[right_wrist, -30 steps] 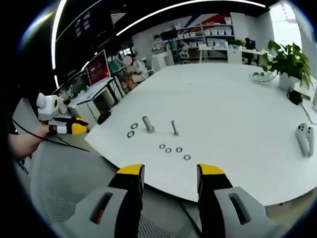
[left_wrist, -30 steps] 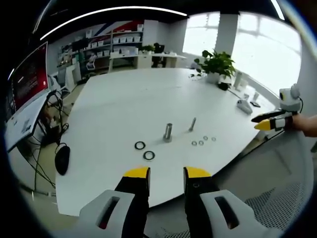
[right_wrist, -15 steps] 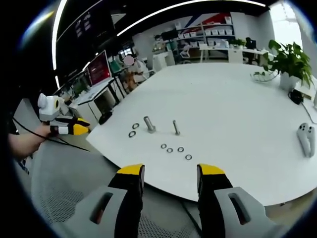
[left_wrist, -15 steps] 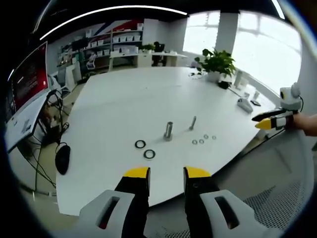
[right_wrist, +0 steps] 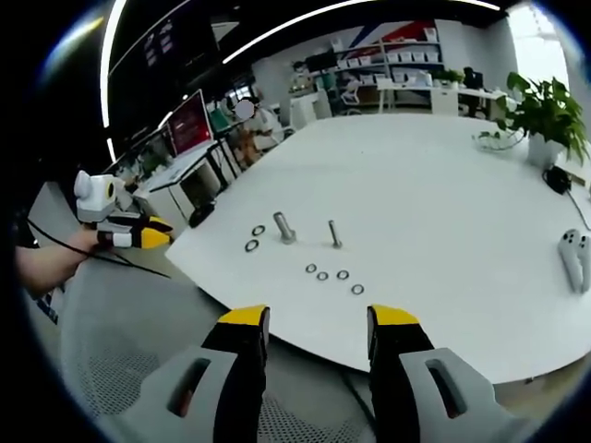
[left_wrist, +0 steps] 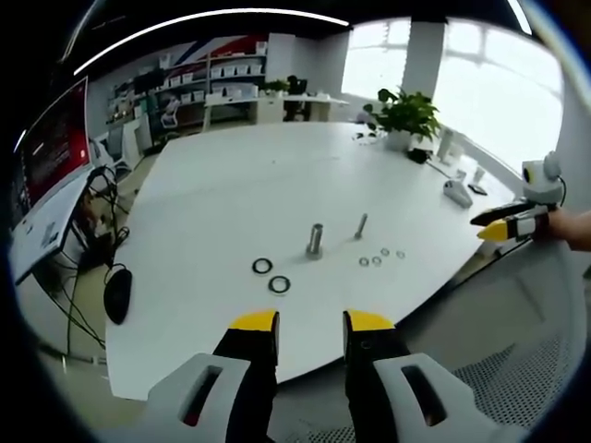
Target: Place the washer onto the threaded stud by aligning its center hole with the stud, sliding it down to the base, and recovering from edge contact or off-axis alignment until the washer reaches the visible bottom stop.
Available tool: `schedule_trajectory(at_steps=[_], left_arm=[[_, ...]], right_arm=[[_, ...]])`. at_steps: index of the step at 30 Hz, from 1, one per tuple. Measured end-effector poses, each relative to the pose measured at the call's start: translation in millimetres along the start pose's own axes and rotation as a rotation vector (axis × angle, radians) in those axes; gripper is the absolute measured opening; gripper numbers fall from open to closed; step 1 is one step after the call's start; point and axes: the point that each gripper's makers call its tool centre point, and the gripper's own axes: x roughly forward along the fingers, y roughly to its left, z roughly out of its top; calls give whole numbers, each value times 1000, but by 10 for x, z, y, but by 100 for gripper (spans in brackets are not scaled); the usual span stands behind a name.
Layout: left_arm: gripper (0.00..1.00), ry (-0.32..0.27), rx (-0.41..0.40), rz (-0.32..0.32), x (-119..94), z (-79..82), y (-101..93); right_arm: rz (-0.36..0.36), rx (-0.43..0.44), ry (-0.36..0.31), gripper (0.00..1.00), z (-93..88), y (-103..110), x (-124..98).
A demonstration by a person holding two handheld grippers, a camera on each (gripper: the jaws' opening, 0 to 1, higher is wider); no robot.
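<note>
On the white table (left_wrist: 231, 185) stand a thick threaded stud (left_wrist: 315, 242) and a thinner stud (left_wrist: 360, 226). Two dark large washers (left_wrist: 262, 267) (left_wrist: 279, 284) lie left of the thick stud; several small washers (left_wrist: 376, 261) lie in front of the thin one. My left gripper (left_wrist: 311, 323) is open and holds nothing, off the table's near edge. The right gripper view has the same studs (right_wrist: 284, 228) (right_wrist: 334, 234), large washers (right_wrist: 251, 245) and small washers (right_wrist: 322, 275). My right gripper (right_wrist: 318, 318) is open too, well short of the edge. Each gripper appears in the other's view (left_wrist: 503, 224) (right_wrist: 138, 235).
A black mouse (left_wrist: 115, 295) and cables lie at the table's left corner beside a monitor (left_wrist: 51, 148). A potted plant (left_wrist: 406, 115) stands at the far side. A white controller (right_wrist: 577, 258) rests at the right. Mesh chair backs sit below both grippers.
Both views have shifted only slightly with the hands. The studs and washers have not moved, and both grippers stay open.
</note>
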Motion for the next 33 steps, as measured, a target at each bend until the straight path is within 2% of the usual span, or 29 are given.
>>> schedule_trajectory(at_steps=[17,21,25,33], left_arm=[[26,16,-1,18,5,-39,38],[26,57,8,22,30,-106,39],[26,45,6,26,16,-92,50],[26,67,14,26,26,-124,53]], right_arm=[[13,9,-17,45,23,30,-9],[15,15,-8,47,8,24,1],[25,0,7,47,-19,49,6],[21,16,-14,46,15,35,-3]])
